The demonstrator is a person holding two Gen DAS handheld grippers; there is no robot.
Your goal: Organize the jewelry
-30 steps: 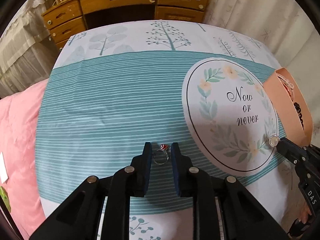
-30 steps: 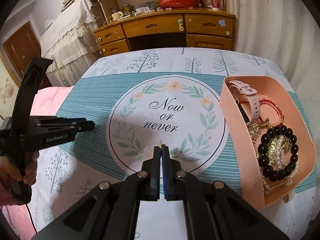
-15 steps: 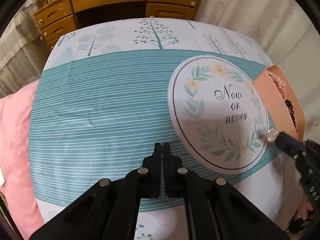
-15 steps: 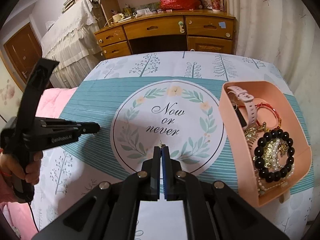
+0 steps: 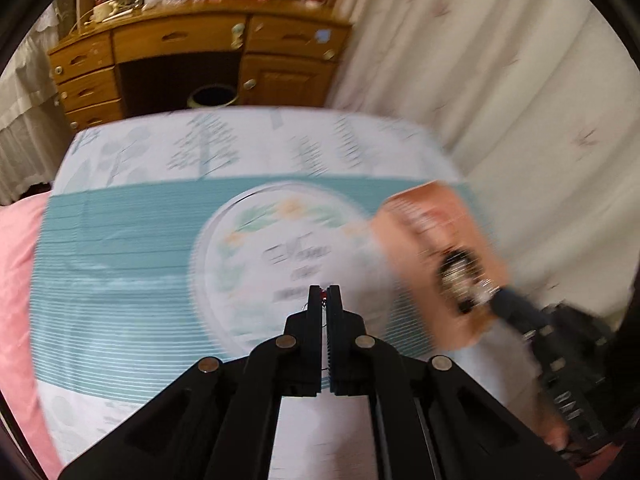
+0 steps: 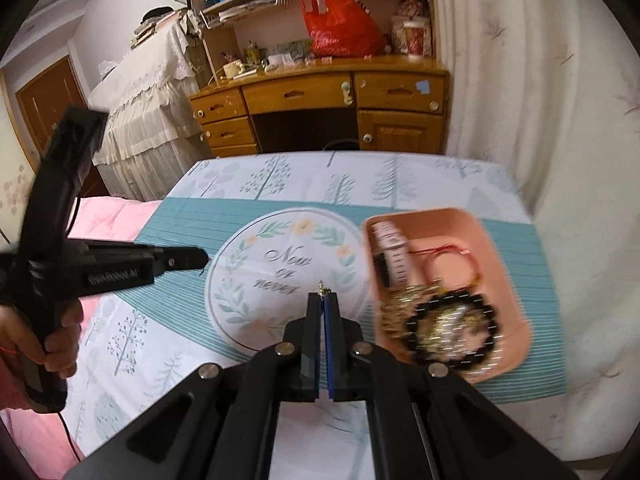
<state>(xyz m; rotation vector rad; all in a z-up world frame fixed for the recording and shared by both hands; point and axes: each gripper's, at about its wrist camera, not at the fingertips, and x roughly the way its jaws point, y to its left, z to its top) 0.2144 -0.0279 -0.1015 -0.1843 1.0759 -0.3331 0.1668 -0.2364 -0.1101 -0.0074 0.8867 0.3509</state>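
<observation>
- Tongs on the left (image 5: pixel 323 292) were clenched on a small ring (image 5: pixel 321 295), of which only a red speck and a thin wire loop showed between the pads; the rest was hidden.
- Seen from the right wrist, the left tongs (image 6: pixel 200 258) hung above the teal stripes at the left of the round print, held in the person's left hand (image 6: pixel 56 336); lettering on their side was too smeared to read.
- Heavy motion blur covered the left wrist view, so the cloth pattern and the tray's contents there were hard to make out.
- A bed carried everything, covered by a cloth (image 6: pixel 192 216) with teal stripes and pale tree prints; a pink quilt (image 6: pixel 108 216) lay at its left edge.
- At the cloth's middle a round wreath print (image 6: pixel 288 276) read "Now or never".
- Right tongs (image 6: pixel 324 298) were clenched on a small gold trinket (image 6: pixel 322 289), just a tip poking past the pads; what it was could not be told.
- To the right sat a pink tray (image 6: pixel 472 224) holding a pale watch strap (image 6: pixel 394 248), a red cord (image 6: pixel 444 250), gold chains and a black bead bracelet (image 6: pixel 452 332), blurred.
- Behind stood a wooden desk (image 6: pixel 320 92) with drawers, a red bag (image 6: pixel 340 28), bookshelves, and white curtains (image 6: pixel 540 80) at the right.
</observation>
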